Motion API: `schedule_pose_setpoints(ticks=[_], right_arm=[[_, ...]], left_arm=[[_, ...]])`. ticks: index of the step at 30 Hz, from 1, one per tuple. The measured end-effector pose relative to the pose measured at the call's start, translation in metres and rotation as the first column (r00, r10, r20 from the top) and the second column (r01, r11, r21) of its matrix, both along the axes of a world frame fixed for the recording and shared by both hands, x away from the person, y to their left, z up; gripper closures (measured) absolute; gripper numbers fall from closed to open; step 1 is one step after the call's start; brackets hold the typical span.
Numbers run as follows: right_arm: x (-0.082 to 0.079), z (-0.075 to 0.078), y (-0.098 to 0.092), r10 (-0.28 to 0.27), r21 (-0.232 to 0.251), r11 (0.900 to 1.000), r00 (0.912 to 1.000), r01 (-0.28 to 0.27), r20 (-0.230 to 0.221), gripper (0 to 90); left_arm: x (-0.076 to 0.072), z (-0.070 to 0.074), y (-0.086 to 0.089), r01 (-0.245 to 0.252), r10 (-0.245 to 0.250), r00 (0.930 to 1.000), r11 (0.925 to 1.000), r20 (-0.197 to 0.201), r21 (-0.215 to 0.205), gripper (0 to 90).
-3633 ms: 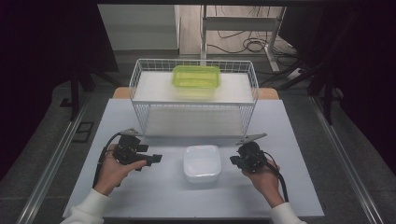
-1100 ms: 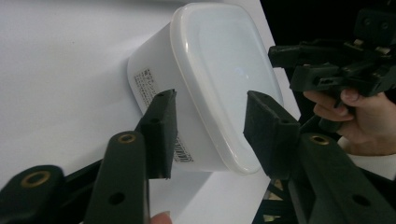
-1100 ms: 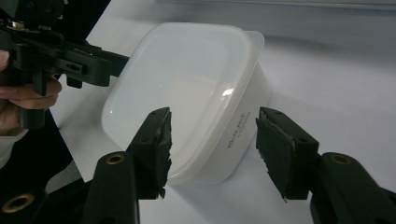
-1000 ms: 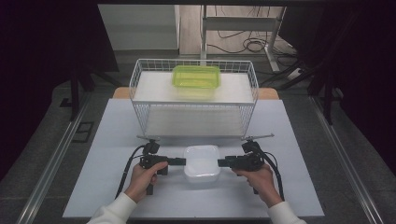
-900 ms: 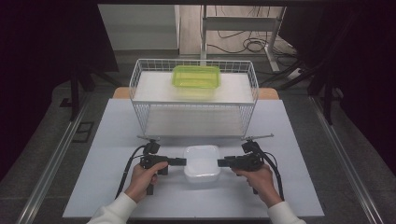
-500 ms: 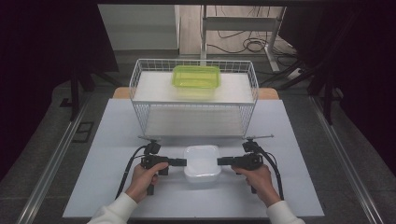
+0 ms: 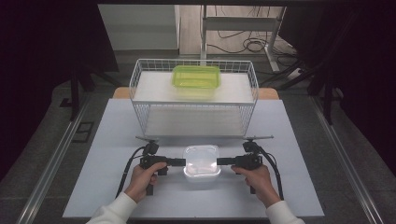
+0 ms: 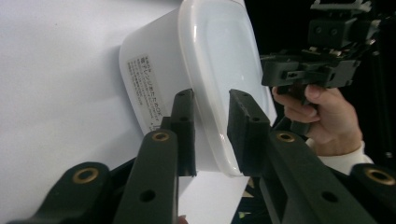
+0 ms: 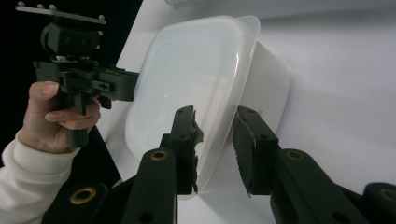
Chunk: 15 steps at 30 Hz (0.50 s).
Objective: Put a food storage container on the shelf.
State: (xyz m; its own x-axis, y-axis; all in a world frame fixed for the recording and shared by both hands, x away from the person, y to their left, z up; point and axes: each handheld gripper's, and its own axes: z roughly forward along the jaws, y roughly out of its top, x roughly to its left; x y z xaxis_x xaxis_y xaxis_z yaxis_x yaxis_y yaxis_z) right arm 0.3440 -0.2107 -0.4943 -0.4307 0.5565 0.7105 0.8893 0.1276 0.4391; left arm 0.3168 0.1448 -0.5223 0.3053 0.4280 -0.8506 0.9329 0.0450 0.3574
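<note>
A white lidded plastic container lies on the table near the front. My left gripper reaches in at its left edge and my right gripper at its right edge. In the left gripper view the container's rim runs between my left gripper's jaws, which have just been closing. In the right gripper view the container's rim likewise sits between my right gripper's closing jaws. On both, a slim gap still seems to show at the pads. Each gripper view shows the other hand across the lid.
A white wire rack stands behind the container, with a green transparent box on its upper shelf. The white tabletop stretches to both sides. Dark floor and metal rails flank the table.
Since the oldest frame both hands have come in from the sides to the container's edges. Over the last second the hands have held still at the container.
</note>
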Motion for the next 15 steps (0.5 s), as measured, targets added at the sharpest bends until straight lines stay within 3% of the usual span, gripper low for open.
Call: schedule_pose_setpoints(ticks=[5,15], right_arm=[[-0.0012,0.0014,-0.0003,0.0,0.02,1.0,1.0,0.0,0.001,73.8],[-0.0046,0.0056,-0.0009,-0.009,0.014,1.0,0.9998,0.008,0.021,77.9]], left_arm=[[-0.0023,0.0035,0.0021,-0.004,0.004,0.9997,1.0,0.024,0.006,76.4],[-0.0055,0.0087,0.0022,-0.009,0.008,0.9987,0.9998,0.051,0.02,80.5]])
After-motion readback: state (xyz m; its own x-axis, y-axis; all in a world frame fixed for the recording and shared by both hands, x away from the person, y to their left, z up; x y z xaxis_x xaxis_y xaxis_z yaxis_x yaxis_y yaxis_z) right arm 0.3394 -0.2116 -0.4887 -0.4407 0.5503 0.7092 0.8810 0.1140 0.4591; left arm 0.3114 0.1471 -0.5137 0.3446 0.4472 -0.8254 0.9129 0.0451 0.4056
